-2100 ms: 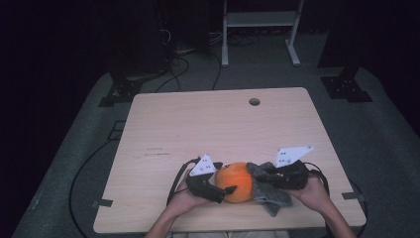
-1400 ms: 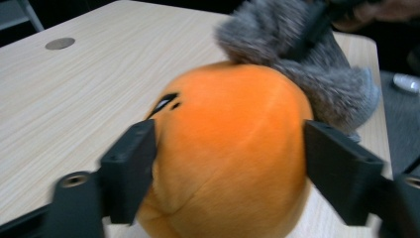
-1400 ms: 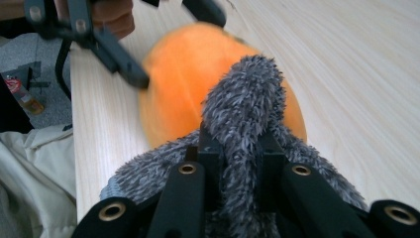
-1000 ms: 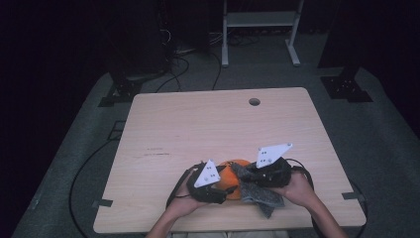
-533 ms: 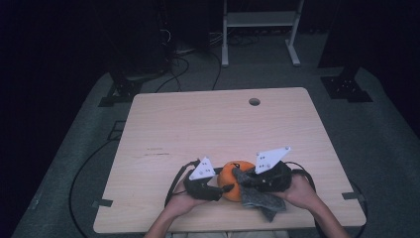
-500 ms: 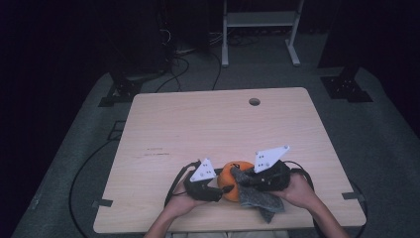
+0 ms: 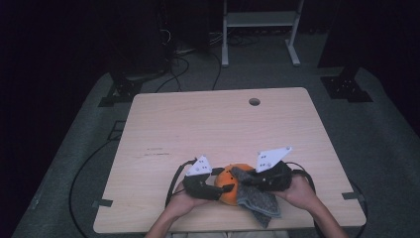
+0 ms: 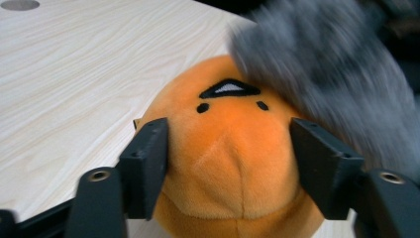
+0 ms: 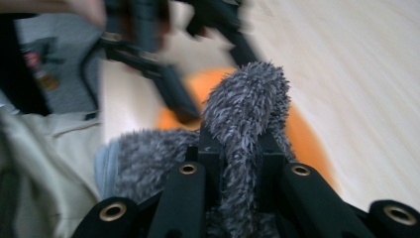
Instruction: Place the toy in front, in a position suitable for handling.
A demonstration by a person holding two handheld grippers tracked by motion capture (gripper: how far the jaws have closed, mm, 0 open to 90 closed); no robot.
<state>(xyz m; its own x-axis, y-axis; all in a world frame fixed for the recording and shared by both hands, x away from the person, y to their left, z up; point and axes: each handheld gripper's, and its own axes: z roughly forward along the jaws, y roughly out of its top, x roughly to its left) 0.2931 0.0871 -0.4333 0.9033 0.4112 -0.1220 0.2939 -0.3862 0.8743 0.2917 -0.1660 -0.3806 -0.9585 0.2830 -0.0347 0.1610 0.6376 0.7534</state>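
the orange plush toy sits near the front edge of the tabletop, about midway along it, with a fuzzy grey cloth draped over its right side and trailing down toward that same front edge. in the left gripper view the toy's small stitched face points away from the camera, so the toy lies straight ahead of the left gripper, squarely between its jaws; those jaws have just been opening a little and now stand on either flank of the toy, the pads resting against the fabric or very close to it, more a loose cradle than a firm pinch as far as i can judge. the right gripper comes in from the other side, its jaws clamped tight together on a fold of the grey cloth, which rises between them and flops over the top of the toy. the two grippers face each other across the toy along the front edge, both touching or nearly touching it. the left one is the better placed for the toy itself, the right one for the cloth. it looks to me as if the cloth is being wiped or pulled across the toy while the left side steadies it, so what matters next is the cloth lying up and over the toy's right shoulder.
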